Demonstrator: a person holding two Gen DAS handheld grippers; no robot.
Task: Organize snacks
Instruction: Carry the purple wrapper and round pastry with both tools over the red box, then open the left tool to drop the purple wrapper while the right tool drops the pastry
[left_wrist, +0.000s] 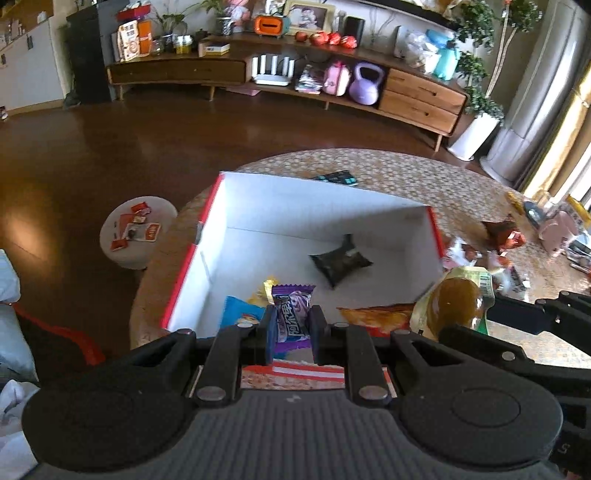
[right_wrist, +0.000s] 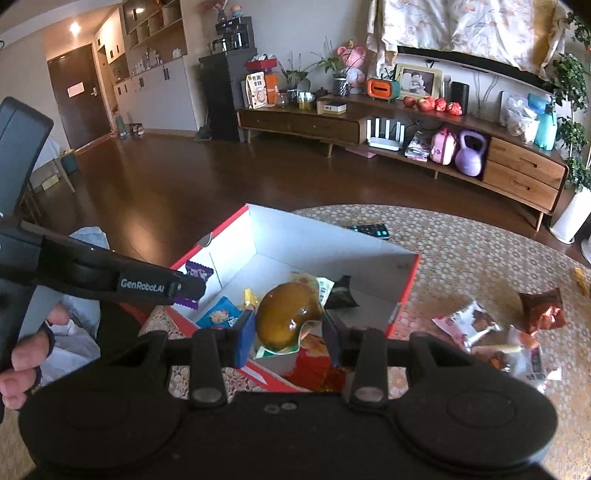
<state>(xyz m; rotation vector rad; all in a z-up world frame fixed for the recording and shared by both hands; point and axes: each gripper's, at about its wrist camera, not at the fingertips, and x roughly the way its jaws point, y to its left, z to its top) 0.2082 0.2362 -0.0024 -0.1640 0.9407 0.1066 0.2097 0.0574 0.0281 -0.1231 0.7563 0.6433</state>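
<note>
Snacks partly fill the box (left_wrist: 258, 206). Left jaws grip a purple candy (left_wrist: 291, 314), right jaws a brown pouch (right_wrist: 286, 319). Several packets (right_wrist: 480, 325) wait on the table (right_wrist: 461, 236).

Daylit room, fairly bright, light from window (left_wrist: 576, 155) at far right in left wrist view; blown out there, yellowish glare on curtain edge. Soft sheen on dark wood floor (left_wrist: 122, 147), brighter patch at left. Ceiling lamp (right_wrist: 75, 26) lit in far hallway, right wrist view. White box (left_wrist: 314, 206) interior evenly lit, faint shadows under packets inside. Strong fisheye bend at edges in both views: sideboard (right_wrist: 406, 122) curved, corners vignetted black. Loose snack packets (left_wrist: 476, 251) on table smeared w/ motion blur in left view. Gripper bodies at bottom dark, underexposed, little detail.
</note>
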